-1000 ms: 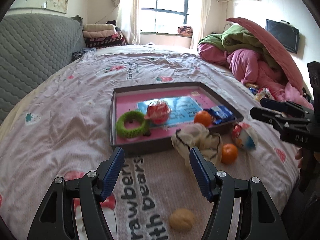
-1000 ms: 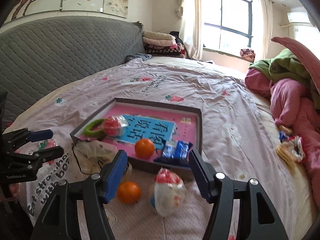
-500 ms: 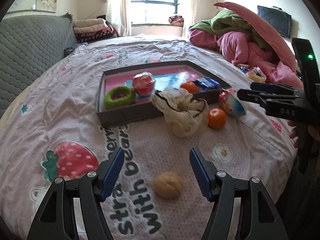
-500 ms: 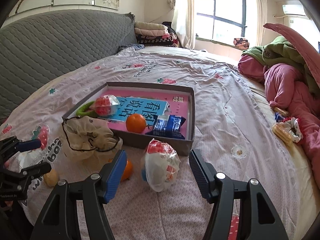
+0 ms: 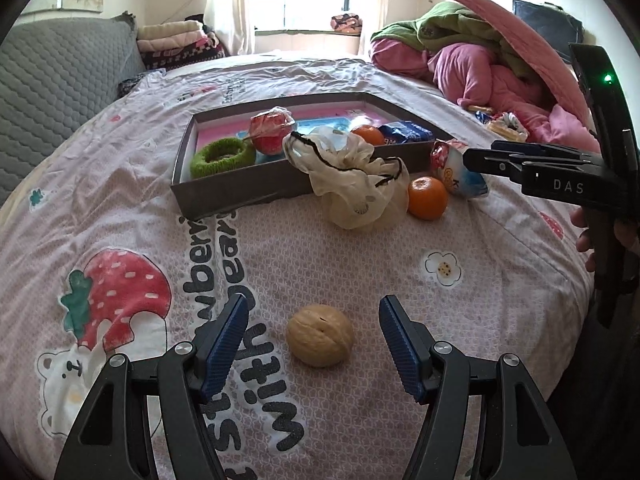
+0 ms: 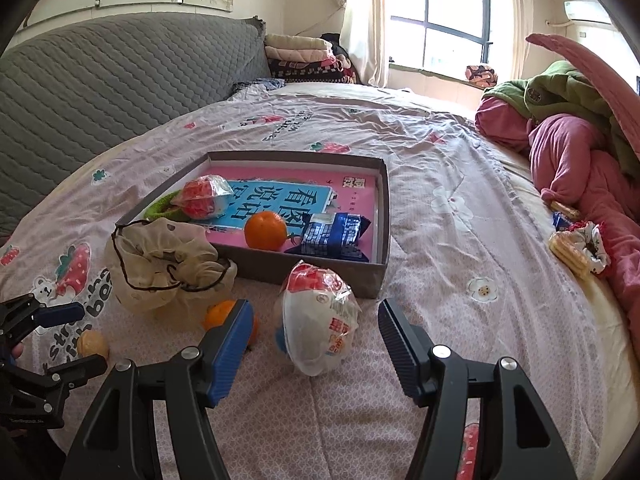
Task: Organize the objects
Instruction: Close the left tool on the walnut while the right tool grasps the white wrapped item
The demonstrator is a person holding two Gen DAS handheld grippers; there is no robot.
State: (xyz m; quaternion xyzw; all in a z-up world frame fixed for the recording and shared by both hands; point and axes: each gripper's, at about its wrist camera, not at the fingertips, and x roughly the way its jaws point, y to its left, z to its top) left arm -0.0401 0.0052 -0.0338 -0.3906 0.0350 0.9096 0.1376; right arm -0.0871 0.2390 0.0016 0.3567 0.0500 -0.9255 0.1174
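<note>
The grey box (image 6: 372,276) holds an orange (image 6: 266,230), a blue packet (image 6: 334,234), a green ring (image 5: 222,156) and a wrapped red ball (image 6: 204,196). The walnut (image 5: 320,336) lies crosswise between the wide-apart left gripper (image 5: 312,334) pads; the right gripper (image 6: 316,330) is spread around an upright wrapped snack (image 6: 318,320).

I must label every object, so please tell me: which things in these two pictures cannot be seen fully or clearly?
- Loose orange, right wrist view: half hidden behind the right tongs' finger.
- Green ring, right wrist view: mostly behind the wrapped red item.
- Cloth pouch, both views: contents hidden.
- Right tongs, left wrist view: seen side-on.
</note>
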